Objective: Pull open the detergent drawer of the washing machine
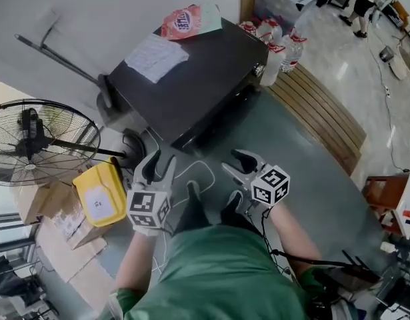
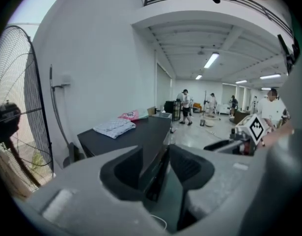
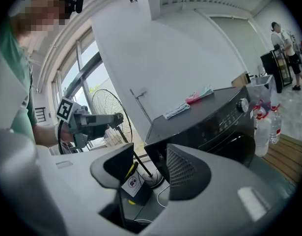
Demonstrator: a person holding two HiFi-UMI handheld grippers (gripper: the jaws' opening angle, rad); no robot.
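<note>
The black washing machine [image 1: 191,79] stands ahead of me by the wall, its front turned toward the lower right. In the right gripper view its control panel [image 3: 214,122] with a round knob [image 3: 242,103] shows; I cannot make out the detergent drawer's outline. A folded cloth [image 1: 156,57] and a red packet [image 1: 181,22] lie on its top. My left gripper [image 1: 159,164] hangs open in front of the machine's near corner, touching nothing. My right gripper [image 1: 239,165] is open too, level with it and short of the machine's front. Both pairs of jaws are empty in their own views: the left gripper [image 2: 155,166], the right gripper [image 3: 148,168].
A standing fan [image 1: 31,139] is at the left, with a yellow bin [image 1: 101,192] and cardboard boxes [image 1: 58,212] below it. Water bottles [image 1: 278,55] stand to the machine's right beside a wooden slatted platform [image 1: 325,119]. A white cable [image 1: 198,172] lies on the floor. People walk far off.
</note>
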